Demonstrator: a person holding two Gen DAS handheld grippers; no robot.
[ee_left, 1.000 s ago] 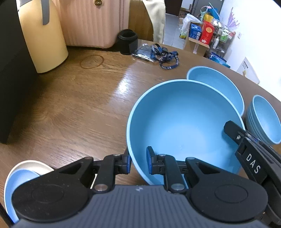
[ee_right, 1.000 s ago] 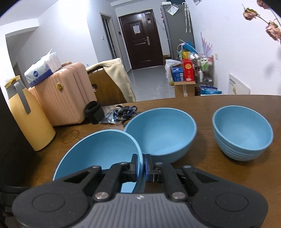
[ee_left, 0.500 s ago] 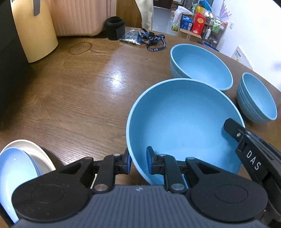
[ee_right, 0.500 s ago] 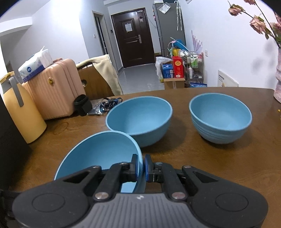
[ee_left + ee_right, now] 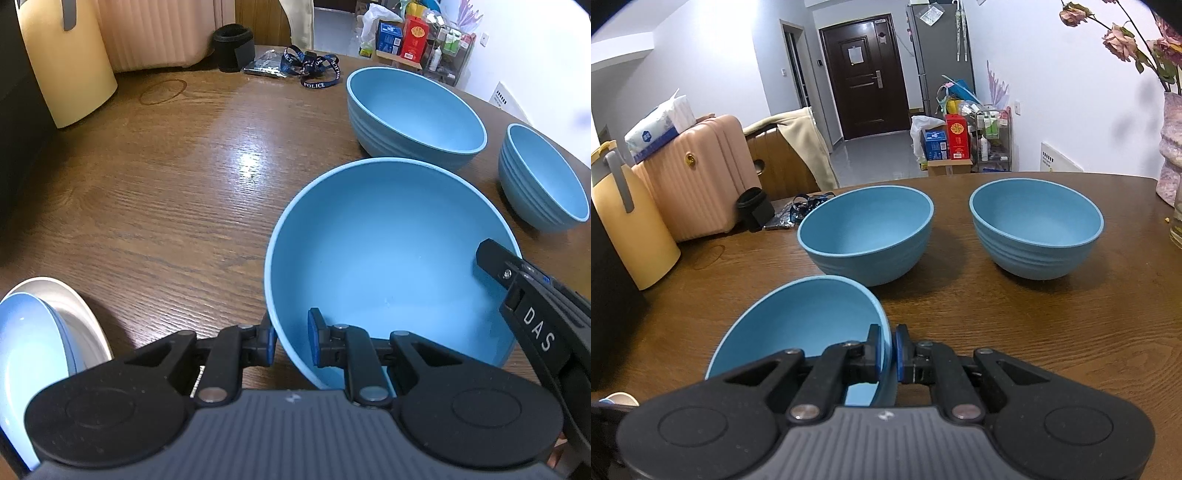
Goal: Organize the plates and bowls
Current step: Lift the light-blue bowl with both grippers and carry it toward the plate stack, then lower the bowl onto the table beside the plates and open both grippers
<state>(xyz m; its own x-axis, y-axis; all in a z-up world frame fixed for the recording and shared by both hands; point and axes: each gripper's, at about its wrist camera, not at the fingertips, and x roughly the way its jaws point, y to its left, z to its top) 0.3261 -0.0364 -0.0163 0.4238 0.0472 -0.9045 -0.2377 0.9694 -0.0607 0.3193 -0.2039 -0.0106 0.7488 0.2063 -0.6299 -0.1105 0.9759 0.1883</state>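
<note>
1. Wooden table (image 5: 166, 192) fills the left wrist view, its grain catching a bright glare; a yellow jug (image 5: 66, 59) and a ribbed pink suitcase (image 5: 159, 33) stand along its far edge, with a dark lanyard (image 5: 314, 70) lying near them.
2. Nearest in that view, the left gripper (image 5: 290, 341) straddles the rim of a blue bowl (image 5: 388, 258), one pad outside the wall and one inside, with a gap showing on the inner side, so it is spread rather than clamped.
3. At the bowl's right rim, the right gripper (image 5: 495, 258) pokes in, one finger over the inner wall.
4. Beyond lie a second large bowl (image 5: 413, 114) and a smaller bowl (image 5: 543, 177); stacked plates (image 5: 37, 343) sit at lower left.
5. From the right wrist view, the right gripper (image 5: 888, 354) pinches the held blue bowl's (image 5: 798, 325) wall tight between both pads.
6. Farther back on the table (image 5: 1034, 332) stand the second large bowl (image 5: 864, 232) and the smaller bowl (image 5: 1038, 225), apart from each other.
</note>
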